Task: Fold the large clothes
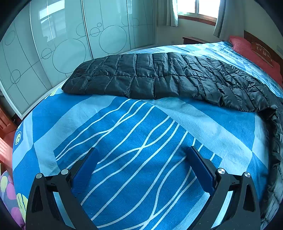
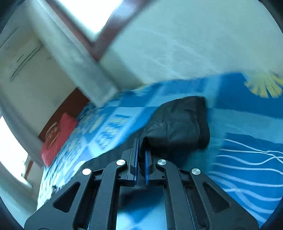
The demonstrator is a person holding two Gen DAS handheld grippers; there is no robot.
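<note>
From the left wrist, the left gripper hangs wide apart over the blue bedsheet with white wavy lines, empty; the black quilted puffer jacket lies stretched across the bed beyond it. From the right wrist, blurred, the right gripper pinches a fold of that jacket, near a red pillow.

Frosted wardrobe doors face a curtained window, apparently daylit.
</note>
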